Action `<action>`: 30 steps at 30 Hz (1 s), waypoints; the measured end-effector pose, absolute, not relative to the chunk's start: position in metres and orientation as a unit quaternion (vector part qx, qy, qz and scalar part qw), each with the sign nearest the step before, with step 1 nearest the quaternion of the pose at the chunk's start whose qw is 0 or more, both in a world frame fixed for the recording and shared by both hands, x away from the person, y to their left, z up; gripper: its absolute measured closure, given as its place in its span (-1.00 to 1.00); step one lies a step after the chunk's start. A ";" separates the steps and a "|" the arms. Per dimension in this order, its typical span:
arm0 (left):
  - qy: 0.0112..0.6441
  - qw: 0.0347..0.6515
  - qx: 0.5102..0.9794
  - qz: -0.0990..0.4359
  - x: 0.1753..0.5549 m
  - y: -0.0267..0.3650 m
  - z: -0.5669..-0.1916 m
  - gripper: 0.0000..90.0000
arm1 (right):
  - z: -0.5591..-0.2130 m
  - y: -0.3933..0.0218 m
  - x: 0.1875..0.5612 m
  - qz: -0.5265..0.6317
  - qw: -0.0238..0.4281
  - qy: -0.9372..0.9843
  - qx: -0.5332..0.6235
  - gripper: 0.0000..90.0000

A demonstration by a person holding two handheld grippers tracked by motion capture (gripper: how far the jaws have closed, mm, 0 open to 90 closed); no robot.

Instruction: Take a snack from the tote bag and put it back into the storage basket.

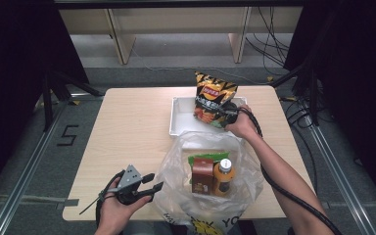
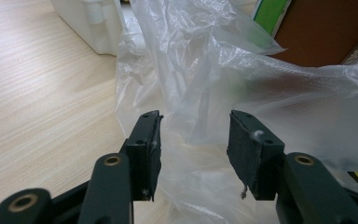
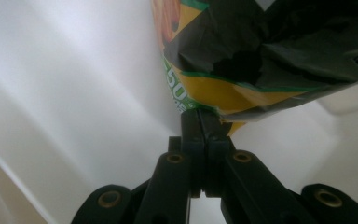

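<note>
chip bag (image 1: pixel 214 99) is pinched by one thin corner in the right gripper (image 3: pixel 199 116)'s shut jaws above the white tray (image 1: pixel 178 117), so a slip is likely; left gripper (image 2: pixel 193 140)'s jaws are held apart, empty, beside the plastic bag (image 1: pixel 176 166).

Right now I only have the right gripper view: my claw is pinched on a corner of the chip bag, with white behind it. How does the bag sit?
Observer: The chip bag stands upright over the white tray, with the right claw at its lower corner.
Operator: Where would it go?
Observer: A clear plastic bag lies open just on the near side of the tray, holding a brown box and an orange bottle.
Operator: And my other claw?
Observer: The left claw is at that bag's left edge, jaws apart, not pinching the film.
</note>
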State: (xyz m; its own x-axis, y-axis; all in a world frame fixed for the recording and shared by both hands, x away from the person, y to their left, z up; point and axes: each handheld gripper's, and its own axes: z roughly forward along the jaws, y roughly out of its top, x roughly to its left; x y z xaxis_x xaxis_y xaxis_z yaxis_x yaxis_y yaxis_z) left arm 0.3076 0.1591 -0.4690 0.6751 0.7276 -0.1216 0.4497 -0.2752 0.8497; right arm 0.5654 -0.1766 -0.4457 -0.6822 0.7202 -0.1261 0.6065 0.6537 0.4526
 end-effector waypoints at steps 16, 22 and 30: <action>0.365 0.469 0.790 0.153 0.308 0.159 -0.468 0.19 | -0.442 -0.186 0.571 0.179 0.179 0.881 0.400 1.00; 0.366 0.470 0.788 0.155 0.308 0.159 -0.468 0.20 | -0.443 -0.188 0.572 0.183 0.190 0.878 0.400 1.00; 0.367 0.471 0.786 0.156 0.307 0.160 -0.467 0.21 | -0.440 -0.188 0.566 0.194 0.171 0.885 0.387 1.00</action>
